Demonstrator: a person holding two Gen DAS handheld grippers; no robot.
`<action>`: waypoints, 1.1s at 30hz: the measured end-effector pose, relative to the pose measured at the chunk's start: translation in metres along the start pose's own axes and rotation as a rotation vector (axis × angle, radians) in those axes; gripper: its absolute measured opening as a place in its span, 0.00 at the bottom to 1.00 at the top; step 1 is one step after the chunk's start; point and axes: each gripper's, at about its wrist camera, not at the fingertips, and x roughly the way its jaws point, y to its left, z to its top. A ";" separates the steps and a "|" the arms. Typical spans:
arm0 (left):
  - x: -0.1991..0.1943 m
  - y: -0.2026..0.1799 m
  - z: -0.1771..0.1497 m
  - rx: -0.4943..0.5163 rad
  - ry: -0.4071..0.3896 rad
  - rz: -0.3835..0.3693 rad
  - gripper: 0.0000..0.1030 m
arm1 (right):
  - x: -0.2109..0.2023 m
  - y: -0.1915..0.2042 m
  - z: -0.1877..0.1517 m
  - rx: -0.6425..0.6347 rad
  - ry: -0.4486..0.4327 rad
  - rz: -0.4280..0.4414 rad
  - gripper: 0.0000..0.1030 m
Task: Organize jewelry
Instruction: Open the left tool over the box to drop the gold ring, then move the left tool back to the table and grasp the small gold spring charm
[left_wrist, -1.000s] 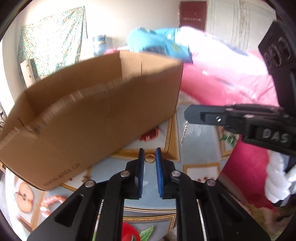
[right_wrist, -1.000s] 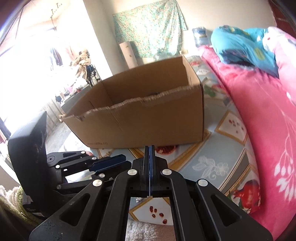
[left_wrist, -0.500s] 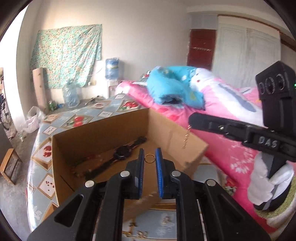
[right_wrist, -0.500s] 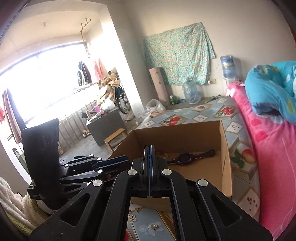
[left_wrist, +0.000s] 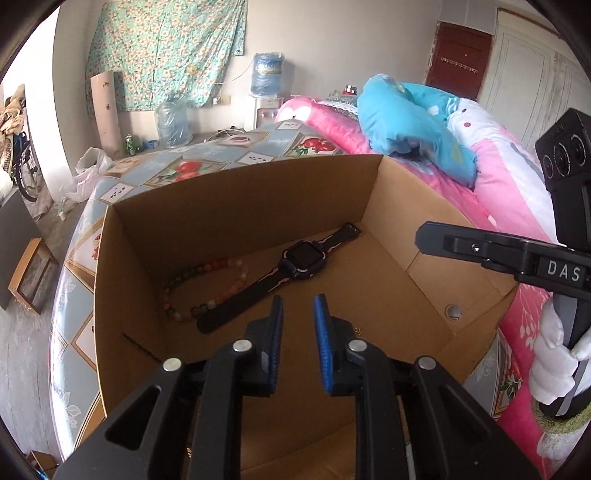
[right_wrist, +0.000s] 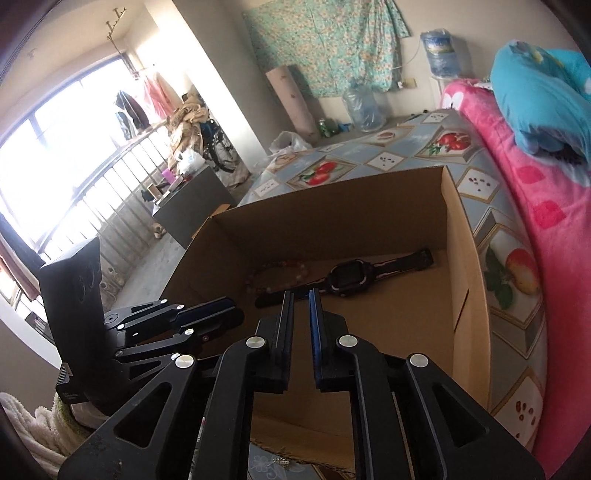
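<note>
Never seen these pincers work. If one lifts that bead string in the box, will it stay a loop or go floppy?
Probably floppy: the bead string lies in a loose, uneven loop on the cardboard box floor. The round beads may slip between flat pads. It touches the watch strap, so lifting might nudge that.

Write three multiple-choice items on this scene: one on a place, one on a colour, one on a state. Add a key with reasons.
1. The watch lies:
A. inside the cardboard box
B. on the bed
C. on the floor

2. The left claw has pads coloured:
A. red
B. blue
C. white

3. The right claw is:
A. clamped on the watch
B. clamped on the bead bracelet
C. slightly open, holding nothing

Key: 1 A, it rests on the box's bottom beside the beads. 2 B, blue ribbed pads show. 3 C, an empty gap separates its pads.
</note>
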 end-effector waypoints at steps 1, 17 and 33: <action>-0.003 0.001 0.000 -0.003 -0.012 0.000 0.19 | -0.007 0.000 0.002 0.002 -0.013 -0.002 0.12; -0.088 -0.011 -0.042 0.033 -0.200 -0.085 0.34 | -0.123 0.010 -0.063 -0.045 -0.248 0.019 0.21; -0.060 -0.084 -0.126 0.136 -0.010 -0.206 0.38 | -0.068 0.003 -0.162 0.072 0.076 -0.060 0.21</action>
